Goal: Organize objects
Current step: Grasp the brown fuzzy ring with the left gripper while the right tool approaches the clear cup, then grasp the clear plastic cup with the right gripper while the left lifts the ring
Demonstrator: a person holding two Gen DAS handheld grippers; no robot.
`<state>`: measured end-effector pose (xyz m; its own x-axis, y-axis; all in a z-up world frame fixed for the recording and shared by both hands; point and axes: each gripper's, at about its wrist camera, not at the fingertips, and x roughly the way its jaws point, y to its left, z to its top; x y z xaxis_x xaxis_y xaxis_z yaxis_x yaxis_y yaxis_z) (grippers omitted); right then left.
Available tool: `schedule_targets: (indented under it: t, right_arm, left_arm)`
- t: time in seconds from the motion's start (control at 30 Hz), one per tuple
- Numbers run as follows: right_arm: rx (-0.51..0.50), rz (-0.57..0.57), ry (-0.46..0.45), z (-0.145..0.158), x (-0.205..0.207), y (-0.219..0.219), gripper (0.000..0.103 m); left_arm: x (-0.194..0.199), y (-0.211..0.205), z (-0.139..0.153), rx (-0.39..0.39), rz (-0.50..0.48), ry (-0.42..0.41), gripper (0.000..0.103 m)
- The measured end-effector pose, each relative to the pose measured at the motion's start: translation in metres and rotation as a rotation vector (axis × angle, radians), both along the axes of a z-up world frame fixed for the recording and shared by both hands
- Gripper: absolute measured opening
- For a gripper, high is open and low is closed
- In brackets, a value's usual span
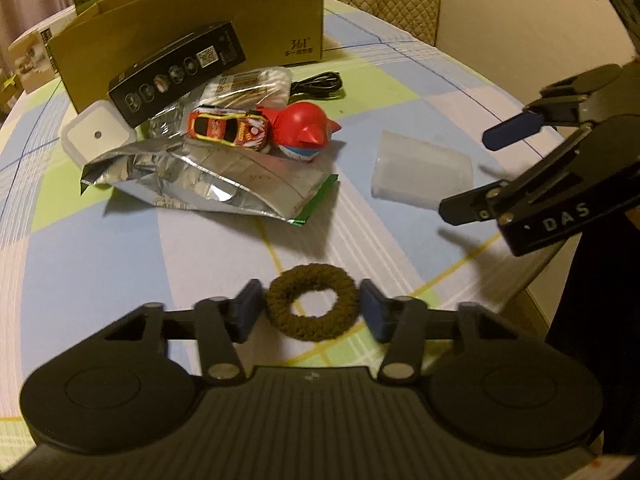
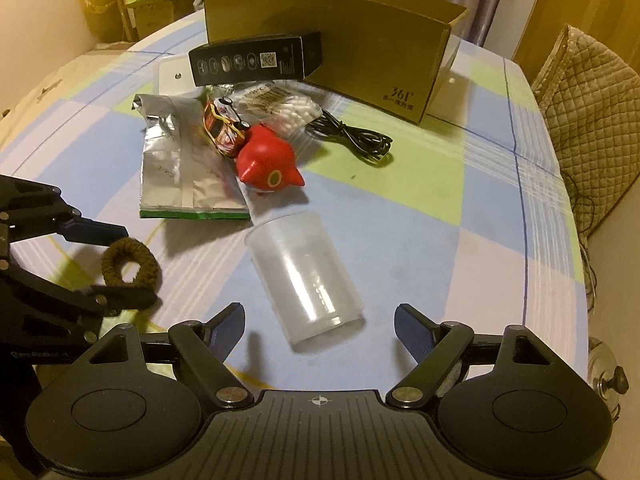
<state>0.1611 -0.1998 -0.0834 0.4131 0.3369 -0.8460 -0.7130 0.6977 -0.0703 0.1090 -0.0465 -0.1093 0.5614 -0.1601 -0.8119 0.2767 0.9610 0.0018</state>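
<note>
Where the left wrist view looks down its own fingers, the left hand-held gripper (image 1: 312, 312) brackets a brown woven ring (image 1: 311, 306) lying flat on the checked surface (image 1: 120, 264). Its blue pads stand just beside the ring's outer edge on either side; whether they press it cannot be told. To the right, the right hand-held gripper (image 1: 472, 172) hangs with jaws apart beside a clear plastic cup (image 1: 422, 172) on its side. Farther back lie a silver foil pouch (image 1: 208, 184), a red toy car (image 1: 228, 130), a red bird figure (image 1: 306, 132), a black box (image 1: 180, 70) and an open cardboard carton (image 1: 192, 32).

From the right wrist view, the right hand-held gripper (image 2: 320, 328) stands wide — the cup (image 2: 308, 276) lies between its fingertips, its rim nearest the camera, with clear gaps on both sides and nothing gripped. At left, the left hand-held gripper (image 2: 120, 264) straddles the ring (image 2: 130, 262). A black cable (image 2: 356, 140) lies coiled near the carton (image 2: 340, 36).
</note>
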Motion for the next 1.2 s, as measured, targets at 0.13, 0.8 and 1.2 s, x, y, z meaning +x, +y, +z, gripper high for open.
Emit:
schedule_targets:
  t: [0.13, 0.8, 1.2]
  right_arm:
    - [-0.007, 0.019, 0.002, 0.0, 0.003, 0.003, 0.08]
    - [-0.012, 0.1, 0.073, -0.016, 0.029, 0.02, 0.061]
    - [-0.018, 0.119, 0.043, -0.012, 0.02, 0.026, 0.048]
  left_arm:
    - [0.0, -0.003, 0.001, 0.013, -0.012, 0.005, 0.031]
    - [0.0, 0.029, 0.03, 0.016, 0.059, -0.023, 0.014]
    - [-0.003, 0.046, 0.045, 0.008, 0.104, -0.041, 0.014]
